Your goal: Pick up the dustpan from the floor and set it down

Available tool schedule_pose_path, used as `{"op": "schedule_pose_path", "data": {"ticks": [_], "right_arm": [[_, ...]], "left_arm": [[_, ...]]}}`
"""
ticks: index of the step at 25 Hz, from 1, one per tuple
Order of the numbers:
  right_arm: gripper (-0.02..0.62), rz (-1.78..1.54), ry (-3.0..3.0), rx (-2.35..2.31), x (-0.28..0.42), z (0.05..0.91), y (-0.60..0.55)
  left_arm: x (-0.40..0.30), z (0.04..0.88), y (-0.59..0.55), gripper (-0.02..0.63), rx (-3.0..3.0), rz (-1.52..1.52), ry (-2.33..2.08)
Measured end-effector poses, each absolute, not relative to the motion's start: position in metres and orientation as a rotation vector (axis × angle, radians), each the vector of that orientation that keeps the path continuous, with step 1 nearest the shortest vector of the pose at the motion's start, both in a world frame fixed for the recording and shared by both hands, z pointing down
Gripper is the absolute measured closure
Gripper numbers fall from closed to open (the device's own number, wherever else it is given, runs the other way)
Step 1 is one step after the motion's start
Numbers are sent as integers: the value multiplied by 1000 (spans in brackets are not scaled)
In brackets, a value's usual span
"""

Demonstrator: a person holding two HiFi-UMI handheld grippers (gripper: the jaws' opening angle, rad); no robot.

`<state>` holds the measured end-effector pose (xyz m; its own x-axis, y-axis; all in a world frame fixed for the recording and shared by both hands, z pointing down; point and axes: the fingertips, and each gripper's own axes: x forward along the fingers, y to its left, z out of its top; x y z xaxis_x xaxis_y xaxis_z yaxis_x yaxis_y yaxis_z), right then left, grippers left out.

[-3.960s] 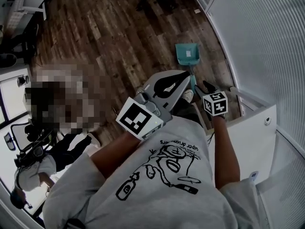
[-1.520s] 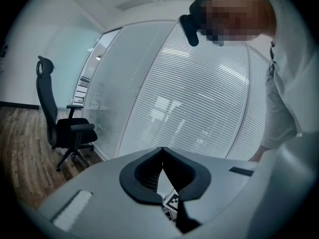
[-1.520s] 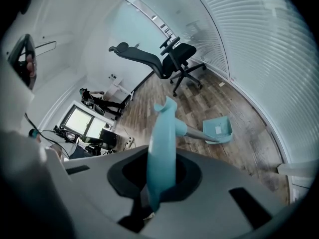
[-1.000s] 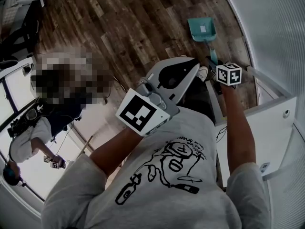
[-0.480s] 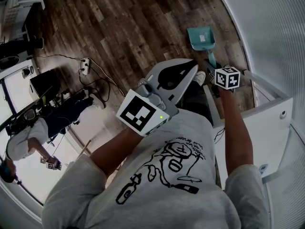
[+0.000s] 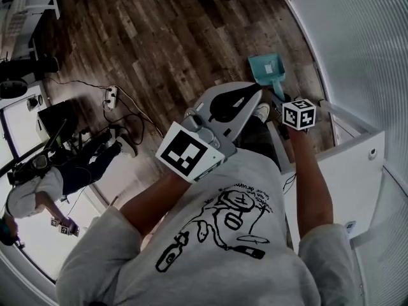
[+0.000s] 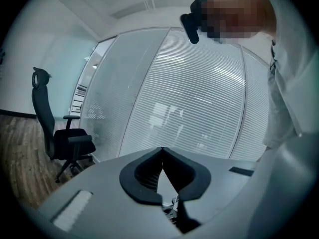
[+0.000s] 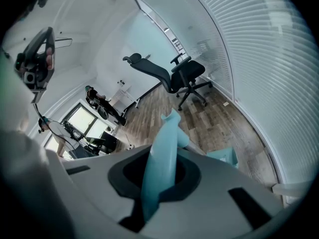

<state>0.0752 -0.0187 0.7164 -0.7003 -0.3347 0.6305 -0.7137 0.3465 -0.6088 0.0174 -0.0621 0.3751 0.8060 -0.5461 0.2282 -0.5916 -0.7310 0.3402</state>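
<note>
In the right gripper (image 6: 281, 101), the dustpan (image 6: 267, 68) was held by its teal handle (image 8: 160, 158). Fingers were clamped tight on the handle, which ran through the opening and stuck out past the tips. The pan end hung low and forward over the wood floor (image 6: 172, 37), close to the blind-covered glass wall (image 6: 357, 37). Couldn't tell whether the pan's lip touched the floor or cleared it. The person's shoe (image 6: 261, 111) was just beside the handle, below the gripper.

The left gripper (image 6: 253, 89) sat just left of the right one, aimed at the blinds. Its fingers were fully together with nothing between them.

A white cabinet (image 6: 338, 171) stood to the right, against the wall. Further out:
- a power strip (image 6: 109, 96) with cables lay on the floor at left
- two black office chairs (image 8: 172, 76) stood near the wall
- another person (image 6: 29, 193) was at the lower-left edge
</note>
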Motion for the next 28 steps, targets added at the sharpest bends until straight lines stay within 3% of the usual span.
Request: {"op": "schedule_pose_path", "data": {"ticks": [28], "right_arm": [[586, 1126, -2420, 963, 64, 554, -25]], "left_arm": [[15, 317, -64, 604, 2701, 86, -872]]}}
